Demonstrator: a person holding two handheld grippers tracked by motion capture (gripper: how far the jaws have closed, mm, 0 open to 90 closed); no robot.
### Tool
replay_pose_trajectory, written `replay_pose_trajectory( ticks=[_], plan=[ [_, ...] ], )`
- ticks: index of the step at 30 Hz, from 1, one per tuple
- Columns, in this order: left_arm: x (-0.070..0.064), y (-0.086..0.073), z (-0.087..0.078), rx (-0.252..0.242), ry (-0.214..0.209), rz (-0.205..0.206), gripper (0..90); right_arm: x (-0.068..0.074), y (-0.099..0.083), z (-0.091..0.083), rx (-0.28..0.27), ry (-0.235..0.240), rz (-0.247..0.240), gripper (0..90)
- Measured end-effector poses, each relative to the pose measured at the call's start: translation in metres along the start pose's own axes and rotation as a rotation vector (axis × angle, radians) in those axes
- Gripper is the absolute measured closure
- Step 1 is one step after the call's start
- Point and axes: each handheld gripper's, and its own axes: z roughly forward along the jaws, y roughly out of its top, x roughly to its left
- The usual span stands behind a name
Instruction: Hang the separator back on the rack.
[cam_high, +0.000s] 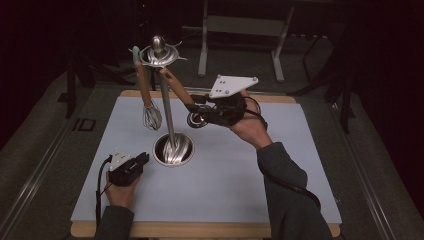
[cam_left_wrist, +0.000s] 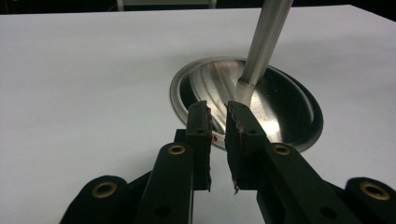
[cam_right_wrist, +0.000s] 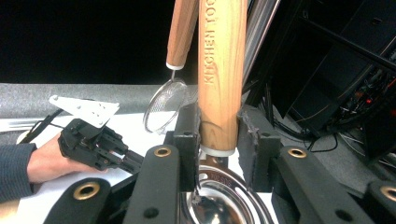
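The pale grey-white rectangular counter (cam_high: 240, 170) is seen from above, with a wooden edge showing at its near side. A tall polished steel utensil stand (cam_high: 168, 107) is set on it left of centre: round dished base, slim pole, ringed hook crown at the top. A wire whisk with a wooden handle and a mint green tip (cam_high: 146, 90) is hung from the crown, left of the pole, its wire head just above the counter.

A wooden-handled steel ladle (cam_high: 181, 92) is held slanted, its handle top up at the crown and its bowl low to the right of the pole. The right claw (cam_high: 200, 111) is closed on that wooden handle just above the bowl; in the right gripper view the handle (cam_right_wrist: 221, 79) is pinched between both jaws.

The left claw (cam_high: 141, 161) is rested on the counter just left of the stand's base, holding nothing, jaws parted by a narrow gap (cam_left_wrist: 219, 140).
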Motion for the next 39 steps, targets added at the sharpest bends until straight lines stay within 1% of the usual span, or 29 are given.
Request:
replay_pose_trajectory(
  ticks=[3,6,7,9,13,17,28,31,39],
  plan=[
    [0.0,0.0,0.0,0.0,0.0,0.0,80.6,0.0,0.0,0.001,0.001,0.004,0.007,69.6],
    [0.0,0.0,0.0,-0.001,0.0,0.0,80.6,-0.001,0.0,0.002,-0.005,0.002,0.014,66.1],
    [0.0,0.0,0.0,-0.002,0.0,0.0,80.6,-0.001,0.0,0.001,-0.009,0.0,0.018,66.2],
    [0.0,0.0,0.0,-0.002,0.0,-0.001,80.6,-0.003,-0.001,0.0,-0.012,0.005,0.029,69.8],
    [0.0,0.0,0.0,-0.001,0.001,0.0,80.6,-0.003,-0.003,-0.002,-0.009,0.015,0.029,69.3],
    [0.0,0.0,0.0,-0.001,0.001,0.0,80.5,-0.005,-0.007,-0.005,-0.01,0.018,0.041,68.2],
    [0.0,0.0,0.0,-0.003,0.002,-0.001,80.5,-0.012,-0.017,-0.021,-0.025,0.013,0.081,67.6],
    [0.0,0.0,0.0,-0.003,0.002,-0.001,80.5,-0.014,-0.021,-0.025,-0.024,0.011,0.086,66.9],
    [0.0,0.0,0.0,-0.003,0.002,-0.003,80.5,-0.017,-0.035,-0.034,-0.032,0.012,0.124,65.2]
  ],
)
